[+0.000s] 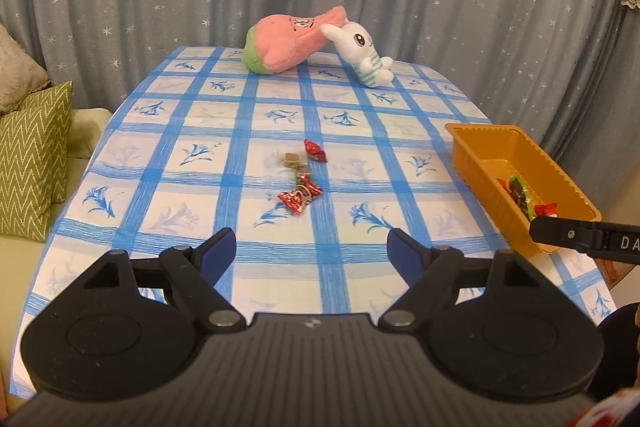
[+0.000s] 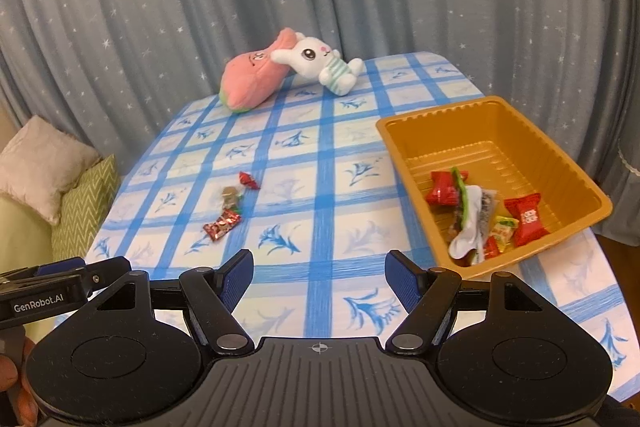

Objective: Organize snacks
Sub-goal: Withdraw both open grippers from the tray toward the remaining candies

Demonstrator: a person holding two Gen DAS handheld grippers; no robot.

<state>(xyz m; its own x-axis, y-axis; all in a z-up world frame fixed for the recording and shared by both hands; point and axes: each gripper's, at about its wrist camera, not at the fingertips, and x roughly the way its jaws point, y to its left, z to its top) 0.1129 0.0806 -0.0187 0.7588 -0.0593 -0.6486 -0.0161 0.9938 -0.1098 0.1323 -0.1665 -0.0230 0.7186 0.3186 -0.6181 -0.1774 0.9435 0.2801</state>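
Three loose sweets lie mid-table on the blue checked cloth: a red one (image 1: 316, 150) (image 2: 249, 180), a clear-wrapped brown one (image 1: 294, 161) (image 2: 230, 197) and a red foil one (image 1: 300, 197) (image 2: 221, 224). An orange tray (image 1: 500, 143) (image 2: 440, 111) at the right holds several snacks, among them a red packet (image 2: 526, 219) and a white wrapper (image 2: 466, 227). My left gripper (image 1: 310, 247) is open and empty, hovering over the near cloth short of the sweets. My right gripper (image 2: 319, 267) is open and empty too, just left of the tray's near corner.
A pink plush (image 1: 288, 43) (image 2: 252, 79) and a white bunny plush (image 1: 364, 51) (image 2: 320, 63) lie at the table's far edge before a grey star curtain. Green and beige cushions (image 1: 32, 155) (image 2: 48, 163) sit on a sofa off the table's left edge.
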